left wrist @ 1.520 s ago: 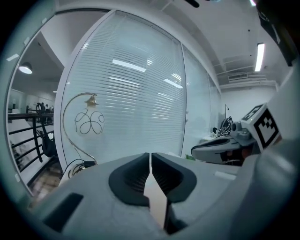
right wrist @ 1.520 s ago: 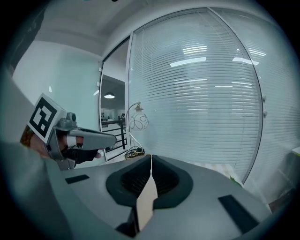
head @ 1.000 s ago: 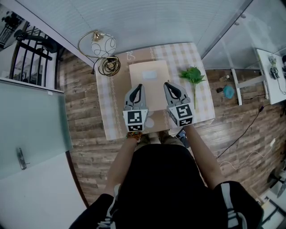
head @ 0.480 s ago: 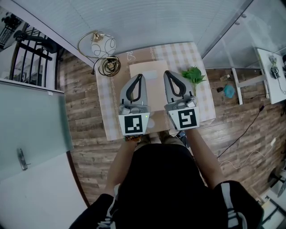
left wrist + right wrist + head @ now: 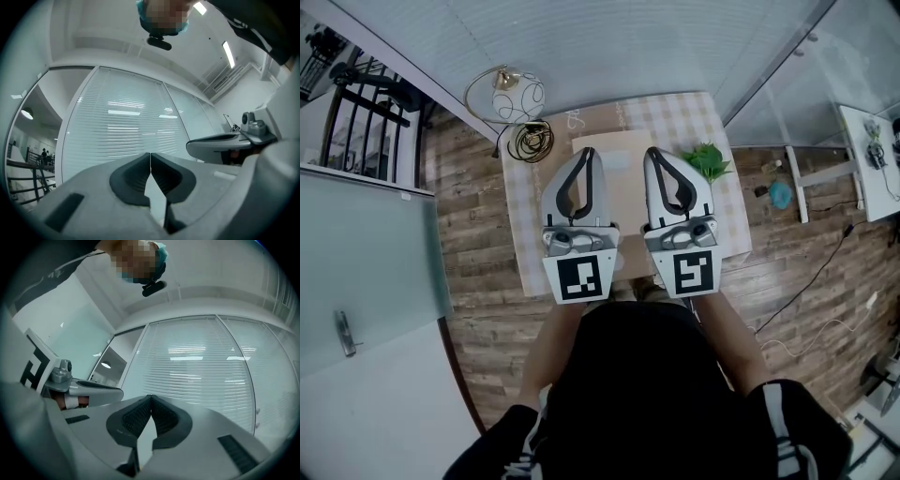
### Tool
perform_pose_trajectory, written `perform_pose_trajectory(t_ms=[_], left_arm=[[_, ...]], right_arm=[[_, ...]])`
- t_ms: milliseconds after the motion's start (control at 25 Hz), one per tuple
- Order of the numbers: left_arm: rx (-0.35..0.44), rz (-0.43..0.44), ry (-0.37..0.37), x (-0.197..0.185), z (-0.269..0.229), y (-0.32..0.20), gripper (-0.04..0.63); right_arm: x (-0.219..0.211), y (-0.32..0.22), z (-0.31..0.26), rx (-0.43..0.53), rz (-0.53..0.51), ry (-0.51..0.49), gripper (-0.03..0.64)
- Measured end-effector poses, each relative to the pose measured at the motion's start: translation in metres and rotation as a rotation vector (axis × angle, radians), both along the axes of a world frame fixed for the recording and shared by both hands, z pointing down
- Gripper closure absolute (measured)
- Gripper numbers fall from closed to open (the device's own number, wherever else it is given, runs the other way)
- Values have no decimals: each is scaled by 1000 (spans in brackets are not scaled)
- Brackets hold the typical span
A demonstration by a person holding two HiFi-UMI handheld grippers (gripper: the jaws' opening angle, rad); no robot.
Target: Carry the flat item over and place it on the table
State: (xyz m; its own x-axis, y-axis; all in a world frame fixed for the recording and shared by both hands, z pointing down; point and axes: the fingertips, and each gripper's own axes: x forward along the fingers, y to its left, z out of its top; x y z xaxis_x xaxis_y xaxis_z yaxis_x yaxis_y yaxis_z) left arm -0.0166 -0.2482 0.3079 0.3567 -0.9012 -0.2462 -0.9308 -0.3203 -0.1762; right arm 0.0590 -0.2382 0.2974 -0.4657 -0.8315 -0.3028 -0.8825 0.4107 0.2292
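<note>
On the checked table (image 5: 727, 216), flat item (image 5: 619, 183) between left gripper (image 5: 586, 152) and right gripper (image 5: 652, 152), unheld, both closed empty.

Your table (image 5: 521, 234) wears a beige-and-white checked cloth with a plain brown band down its middle. The flat item (image 5: 623, 192) is pale tan with a lighter patch, and the leafy sprig (image 5: 705, 159) is bright green. Your left gripper (image 5: 588, 151) and right gripper (image 5: 652, 152) are light grey, their fingers (image 5: 129, 180) lined in black, their marker cubes (image 5: 581, 278) black squares on white. The plank floor (image 5: 478, 216) is mottled brown, and your top (image 5: 628, 394) is black.
</note>
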Motion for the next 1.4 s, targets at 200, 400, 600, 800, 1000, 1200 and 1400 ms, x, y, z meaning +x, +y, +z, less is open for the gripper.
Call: perform_pose_trajectory(t_ms=[200, 400, 600, 800, 1000, 1200, 1400], left_arm=[[-13, -21, -5, -4, 16, -5, 577], [-66, -27, -1, -4, 42, -12, 577], [-115, -31, 9, -4, 69, -15, 577], [-166, -17, 9, 0, 94, -17, 577], [-208, -4, -10, 3, 121, -14, 577], [-244, 0, -27, 4, 138, -14, 577], [-262, 2, -38, 4, 148, -12, 577]], right_arm=[[-5, -2, 18, -13, 6, 11, 611], [-4, -8, 45, -90, -1, 4, 611], [0, -15, 72, -178, -4, 9, 611], [7, -20, 99, -236, 8, 22, 611], [6, -18, 125, -279, 13, 58, 611], [7, -17, 141, -311, 12, 91, 611], [10, -16, 152, -343, 23, 77, 611]])
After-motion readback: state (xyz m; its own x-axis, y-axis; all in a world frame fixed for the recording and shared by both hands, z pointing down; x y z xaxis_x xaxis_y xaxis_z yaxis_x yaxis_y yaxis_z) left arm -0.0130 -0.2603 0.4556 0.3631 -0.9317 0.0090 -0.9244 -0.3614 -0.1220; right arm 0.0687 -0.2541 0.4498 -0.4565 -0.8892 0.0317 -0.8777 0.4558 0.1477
